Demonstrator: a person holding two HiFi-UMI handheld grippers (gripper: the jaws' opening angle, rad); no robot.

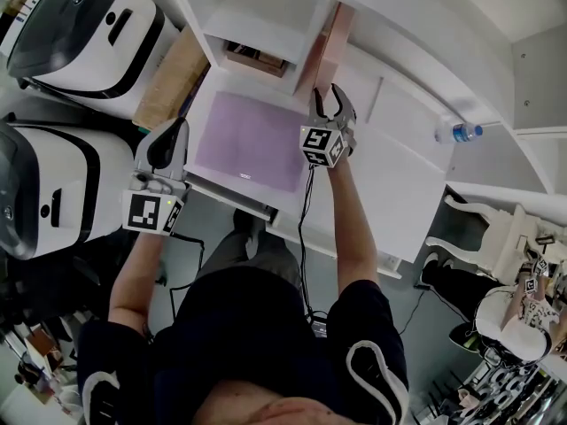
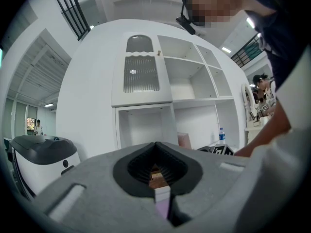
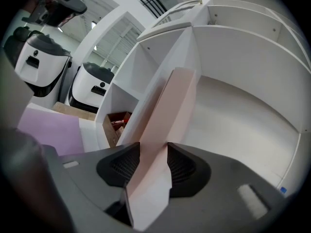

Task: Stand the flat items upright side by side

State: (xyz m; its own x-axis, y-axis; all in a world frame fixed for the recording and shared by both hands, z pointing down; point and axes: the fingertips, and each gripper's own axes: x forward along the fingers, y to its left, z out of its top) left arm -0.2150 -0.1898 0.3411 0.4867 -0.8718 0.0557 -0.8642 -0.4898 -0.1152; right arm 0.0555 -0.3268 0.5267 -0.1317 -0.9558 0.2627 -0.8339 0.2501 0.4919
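Hold the pink board (image 3: 170, 110), clamped in the right gripper (image 1: 329, 103), upright beside the cubby divider (image 3: 163, 62) at the counter's (image 1: 399, 166) back edge. Square it before easing off. Next, lift the purple board (image 1: 252, 140) lying flat by the front-left corner, beside the closed left gripper (image 1: 177, 129).

A white shelf unit (image 2: 165, 81) is rising behind a desk (image 1: 399, 175). A chair (image 1: 483, 230) is standing right, on grey floor (image 1: 425, 312).
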